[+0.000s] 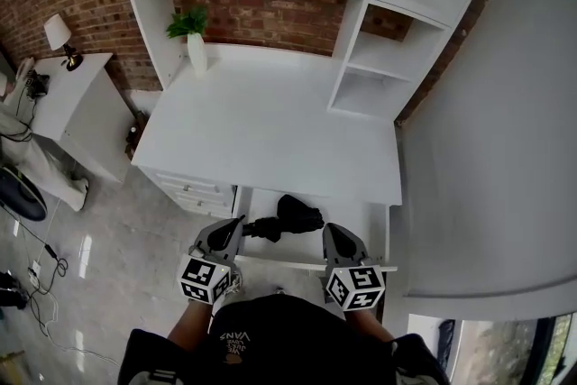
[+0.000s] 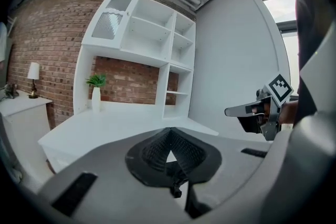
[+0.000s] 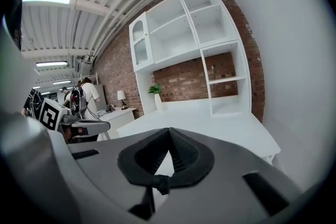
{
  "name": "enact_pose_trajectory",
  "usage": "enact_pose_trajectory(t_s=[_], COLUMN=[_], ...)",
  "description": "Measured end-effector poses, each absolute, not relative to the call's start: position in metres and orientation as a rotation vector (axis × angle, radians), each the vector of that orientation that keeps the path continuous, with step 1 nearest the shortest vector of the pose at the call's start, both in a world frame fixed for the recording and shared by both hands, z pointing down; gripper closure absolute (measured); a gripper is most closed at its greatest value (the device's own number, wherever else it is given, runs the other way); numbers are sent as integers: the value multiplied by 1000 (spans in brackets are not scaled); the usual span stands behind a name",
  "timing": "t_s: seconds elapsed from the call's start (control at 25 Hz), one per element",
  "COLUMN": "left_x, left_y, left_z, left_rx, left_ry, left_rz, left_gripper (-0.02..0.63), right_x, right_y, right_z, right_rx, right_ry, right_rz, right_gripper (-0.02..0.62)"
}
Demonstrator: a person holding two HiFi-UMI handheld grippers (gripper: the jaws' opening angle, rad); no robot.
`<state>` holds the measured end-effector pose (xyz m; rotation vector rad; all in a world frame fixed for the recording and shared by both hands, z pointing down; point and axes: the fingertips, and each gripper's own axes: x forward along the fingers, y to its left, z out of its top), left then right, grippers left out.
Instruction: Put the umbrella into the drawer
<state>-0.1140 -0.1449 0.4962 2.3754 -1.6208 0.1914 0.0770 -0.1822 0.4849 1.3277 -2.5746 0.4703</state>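
Observation:
The black folded umbrella (image 1: 290, 216) lies inside the open white drawer (image 1: 368, 217) under the desk (image 1: 270, 135). Both grippers hang at the drawer's near edge, above it and pointing out over the desk top. My left gripper (image 1: 237, 227) is shut with nothing between its pads; in the head view its tips sit close to the umbrella's handle end. My right gripper (image 1: 330, 232) is shut and holds nothing. In the left gripper view my left gripper (image 2: 169, 135) points at the desk, with the right gripper (image 2: 256, 111) to its side. The right gripper view shows my right gripper (image 3: 168, 132) and the left gripper (image 3: 80, 125).
A potted plant in a white vase (image 1: 195, 39) stands at the desk's back left. A white shelf unit (image 1: 383, 59) rises at the back right beside a white wall. A low cabinet with a lamp (image 1: 59, 33) stands at the left. Cables (image 1: 41, 261) lie on the floor.

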Motion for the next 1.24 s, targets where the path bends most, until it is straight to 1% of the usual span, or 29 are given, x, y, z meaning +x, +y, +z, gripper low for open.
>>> enact_pose_trajectory(t_s=[0.52,1.24], left_x=[-100,-99], left_y=[-106,-90], left_z=[506,507], left_rx=[2254,2207], left_ry=[-1730,-1782], left_rz=[174,151], left_gripper=[600,600], right_x=[98,99], right_y=[-157,-156], right_z=[503,514], right_rx=[1211,1182], right_ry=[-2585,-2575], right_rz=[522,527], right_gripper=[594,595])
